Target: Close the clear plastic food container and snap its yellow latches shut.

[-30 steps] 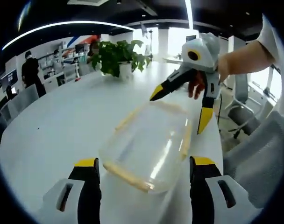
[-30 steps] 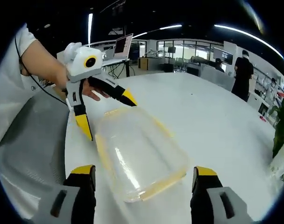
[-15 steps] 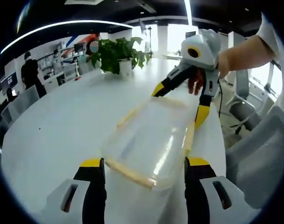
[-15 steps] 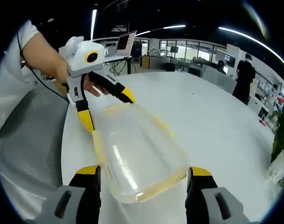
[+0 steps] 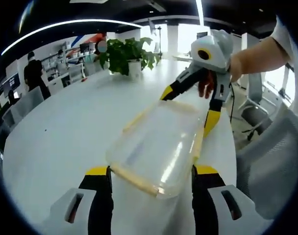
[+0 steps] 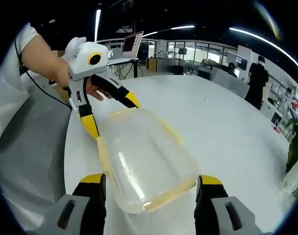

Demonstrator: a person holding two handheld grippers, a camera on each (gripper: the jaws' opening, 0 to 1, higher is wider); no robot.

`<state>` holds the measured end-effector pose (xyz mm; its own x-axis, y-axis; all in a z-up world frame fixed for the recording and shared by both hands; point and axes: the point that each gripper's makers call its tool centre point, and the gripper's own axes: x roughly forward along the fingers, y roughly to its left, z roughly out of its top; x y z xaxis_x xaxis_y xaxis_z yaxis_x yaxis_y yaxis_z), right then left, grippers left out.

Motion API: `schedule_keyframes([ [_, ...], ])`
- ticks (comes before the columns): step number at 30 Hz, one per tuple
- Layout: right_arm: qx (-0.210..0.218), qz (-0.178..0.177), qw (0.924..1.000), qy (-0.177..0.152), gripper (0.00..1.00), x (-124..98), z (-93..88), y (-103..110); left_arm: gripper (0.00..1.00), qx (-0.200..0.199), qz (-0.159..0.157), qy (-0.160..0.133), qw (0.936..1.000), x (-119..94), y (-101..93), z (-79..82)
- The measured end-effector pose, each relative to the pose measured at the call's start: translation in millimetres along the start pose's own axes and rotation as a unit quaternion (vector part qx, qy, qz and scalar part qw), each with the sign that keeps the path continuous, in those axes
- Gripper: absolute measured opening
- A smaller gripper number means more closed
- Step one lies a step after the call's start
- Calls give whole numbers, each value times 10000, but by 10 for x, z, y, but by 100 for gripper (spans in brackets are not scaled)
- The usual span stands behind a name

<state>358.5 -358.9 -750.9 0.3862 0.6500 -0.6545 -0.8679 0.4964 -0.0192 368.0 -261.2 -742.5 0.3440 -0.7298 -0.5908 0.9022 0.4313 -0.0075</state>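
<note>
Both grippers, left gripper (image 5: 151,171) and right gripper (image 6: 149,180), jaws spread, are flanking the clear container (image 5: 159,144) on the white surface (image 5: 65,132); a potted plant (image 5: 125,54) is standing far off.

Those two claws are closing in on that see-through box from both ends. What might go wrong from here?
Two risks, as a guess. The clear plastic food container lies on a smooth white table with nothing bracing it, so a push from one claw may slide it toward the near table edge. Also, both the left claw and right claw stand open astride the ends; the yellow latches are thin strips, so a jaw tip could slip off instead of snapping them.
</note>
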Motion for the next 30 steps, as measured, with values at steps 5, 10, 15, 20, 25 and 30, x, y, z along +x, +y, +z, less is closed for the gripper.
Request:
schedule_keyframes([
  [5,-74,109,9999,0,73,127,120,138,64,-49,71,58,9999,-167,45,-122],
  [10,-270,276,9992,34,69,312,287,343,64,-90,158,156,9997,-402,129,-296],
  [15,-341,354,9988,53,69,512,459,485,64,-179,262,195,9993,-647,257,-480],
  [20,-387,418,9984,54,68,653,596,628,64,-223,313,245,9990,-855,348,-632],
  [25,-406,451,9981,41,68,806,728,753,64,-249,346,301,9986,-1037,434,-760],
  [30,-427,476,9979,42,68,964,861,877,64,-266,366,308,9985,-1187,520,-886],
])
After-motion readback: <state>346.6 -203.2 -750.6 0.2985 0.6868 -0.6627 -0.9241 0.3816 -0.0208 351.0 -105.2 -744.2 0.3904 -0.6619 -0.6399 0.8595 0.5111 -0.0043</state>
